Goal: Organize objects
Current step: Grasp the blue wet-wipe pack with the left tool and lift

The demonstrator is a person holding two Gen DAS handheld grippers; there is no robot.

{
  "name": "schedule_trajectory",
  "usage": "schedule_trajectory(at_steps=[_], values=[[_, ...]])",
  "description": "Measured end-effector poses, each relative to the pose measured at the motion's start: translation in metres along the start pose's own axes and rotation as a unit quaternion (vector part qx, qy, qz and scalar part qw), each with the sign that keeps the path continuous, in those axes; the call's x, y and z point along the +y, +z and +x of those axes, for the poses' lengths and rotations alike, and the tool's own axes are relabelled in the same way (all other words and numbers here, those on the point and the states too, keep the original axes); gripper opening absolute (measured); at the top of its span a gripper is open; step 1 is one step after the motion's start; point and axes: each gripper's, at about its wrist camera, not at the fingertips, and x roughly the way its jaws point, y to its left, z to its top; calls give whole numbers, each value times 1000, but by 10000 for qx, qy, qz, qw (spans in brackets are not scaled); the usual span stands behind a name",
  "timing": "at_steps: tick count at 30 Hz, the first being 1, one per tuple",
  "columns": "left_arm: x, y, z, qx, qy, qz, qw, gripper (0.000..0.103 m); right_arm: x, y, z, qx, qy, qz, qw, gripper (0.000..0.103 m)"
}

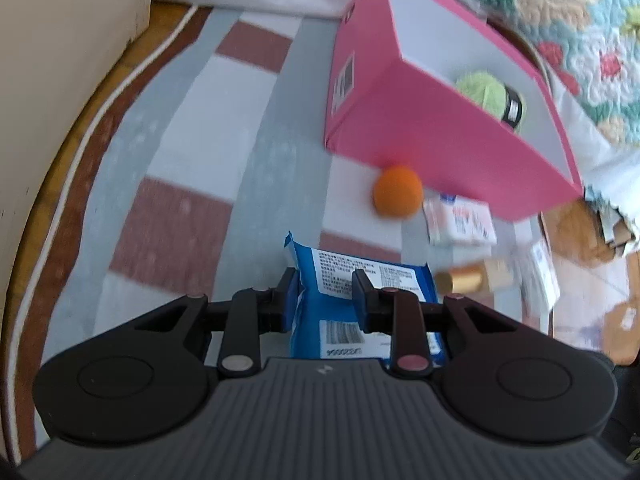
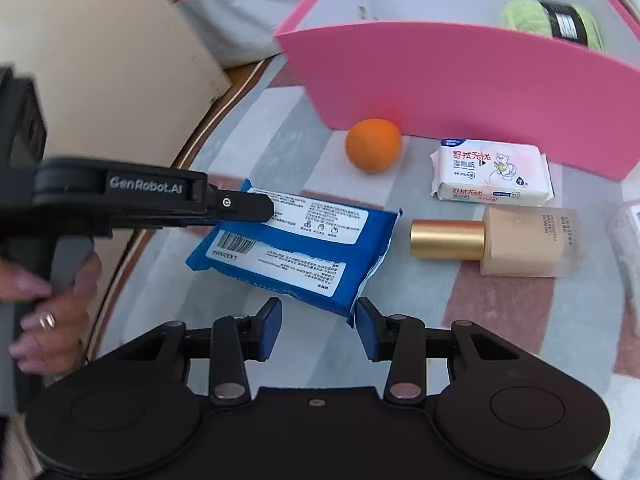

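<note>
A blue wipes pack [image 1: 340,272] lies flat on the striped rug, label side up. My left gripper [image 1: 325,286] is shut on its near left edge. In the right wrist view the same left gripper [image 2: 260,210] reaches in from the left onto the pack [image 2: 304,248], with a person's hand [image 2: 52,308] on its handle. My right gripper [image 2: 318,314] hovers at the pack's near corner. Its jaws stand apart, and the corner only meets the right fingertip [image 2: 366,316]. Beyond the pack stands an open pink box [image 2: 440,88] holding a green yarn ball [image 2: 532,16].
An orange [image 2: 373,145], a white wipes pack [image 2: 492,178] and a beige bottle with a gold cap [image 2: 520,240] lie in front of the box. A beige cabinet side [image 2: 100,60] borders the rug on the left. A floral quilt [image 1: 560,8] lies behind the box.
</note>
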Motion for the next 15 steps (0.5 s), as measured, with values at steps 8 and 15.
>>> schedule_trajectory(at_steps=[8, 15], values=[[5, -5, 14, 277, -59, -298, 9992, 28, -5, -9, -5, 220, 351, -36, 9991, 74], [8, -10, 8, 304, -119, -530, 9981, 27, -20, -2, -6, 214, 235, 197, 9993, 79]])
